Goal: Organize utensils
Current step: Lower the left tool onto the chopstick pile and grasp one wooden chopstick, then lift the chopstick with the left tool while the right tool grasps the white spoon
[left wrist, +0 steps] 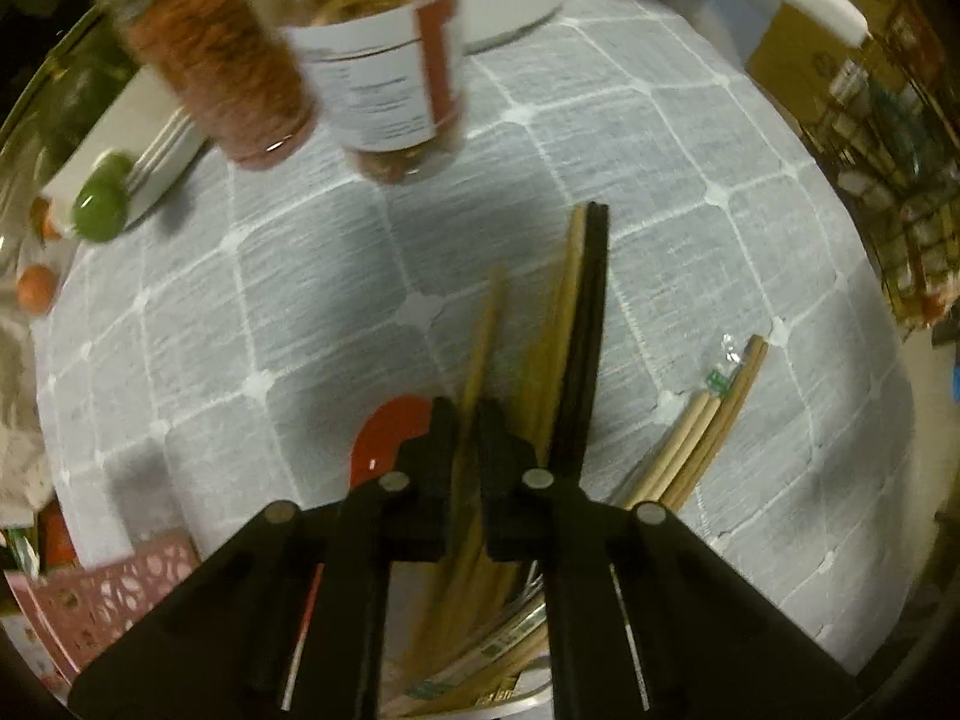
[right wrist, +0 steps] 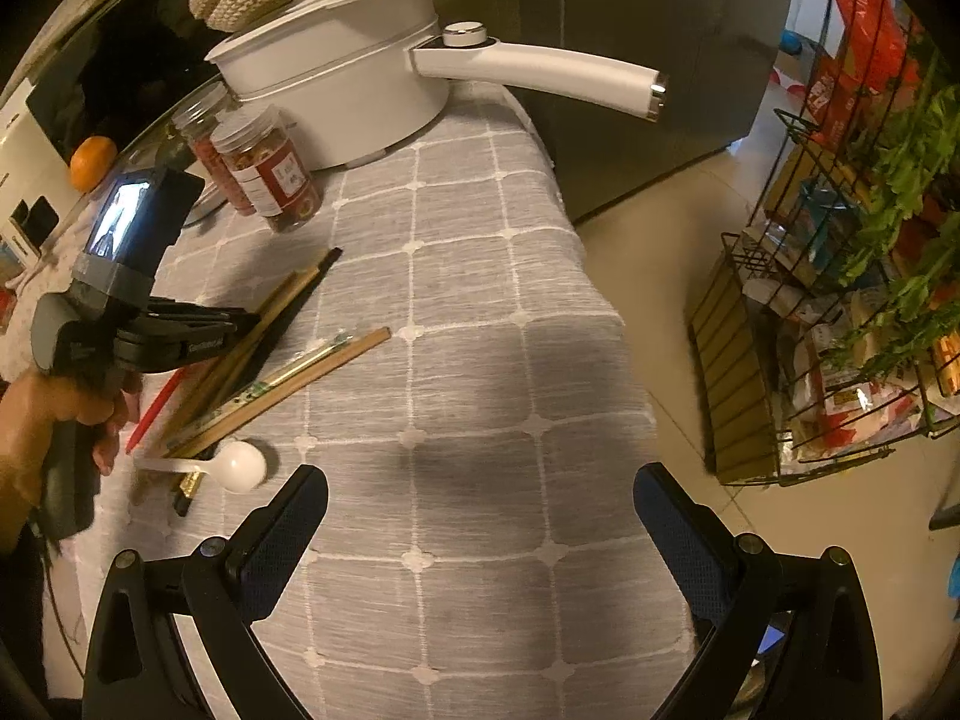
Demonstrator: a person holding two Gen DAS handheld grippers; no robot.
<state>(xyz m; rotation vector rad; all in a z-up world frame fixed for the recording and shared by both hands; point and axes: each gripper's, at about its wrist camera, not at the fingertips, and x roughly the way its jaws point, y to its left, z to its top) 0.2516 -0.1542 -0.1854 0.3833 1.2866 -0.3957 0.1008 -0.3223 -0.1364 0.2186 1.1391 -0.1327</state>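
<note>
Grey checked tablecloth (right wrist: 480, 312), white pot (right wrist: 336, 78) at 11 o'clock. Chopstick pile (right wrist: 264, 360) at 9 o'clock, white spoon (right wrist: 237, 465) just beside. Left gripper (left wrist: 465, 420) clamped on one wooden chopstick (left wrist: 483, 330); right gripper (right wrist: 480, 498) wide apart, empty. Risk: thin stick pivots or slips on lifting, drags neighbours.

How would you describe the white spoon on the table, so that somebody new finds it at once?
Start at the white pot at the far end of the grey checked tablecloth, then come toward the near end, to the pile of chopsticks. The spoon lies at the pile's near end. It alone is white with a round bowl; its neighbours are thin sticks.
</note>
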